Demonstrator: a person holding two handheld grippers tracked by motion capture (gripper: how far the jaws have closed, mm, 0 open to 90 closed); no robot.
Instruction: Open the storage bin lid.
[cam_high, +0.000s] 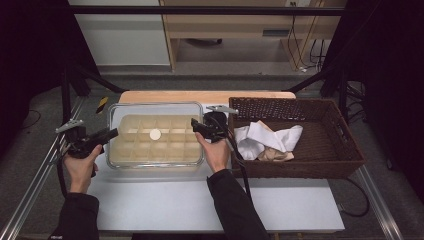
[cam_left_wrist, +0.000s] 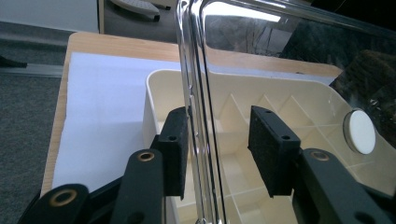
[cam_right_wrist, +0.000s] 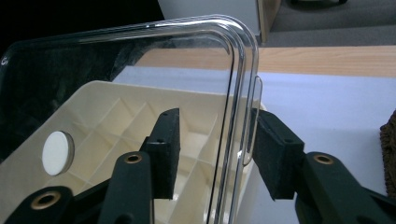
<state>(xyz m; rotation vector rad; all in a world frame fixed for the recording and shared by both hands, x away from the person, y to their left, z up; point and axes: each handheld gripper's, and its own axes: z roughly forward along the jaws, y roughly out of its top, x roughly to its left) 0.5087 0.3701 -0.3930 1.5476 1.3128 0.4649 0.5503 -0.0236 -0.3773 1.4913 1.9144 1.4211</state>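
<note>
Left tongs (cam_left_wrist: 217, 149): at the left end of the clear lid (cam_high: 156, 106), its rim between the pads; 1 pad touches the rim, the other stands off, so apart.
Right tongs (cam_right_wrist: 215, 151): at the lid's right end, rim between the pads, gaps on both sides, apart.
Clear lid: over the cream divided tray (cam_high: 155, 145), lifted off it.
Tray: on the white tabletop (cam_high: 200, 200), left of the wicker basket (cam_high: 345, 160).
White disc (cam_high: 155, 134): on the lid's middle.
</note>
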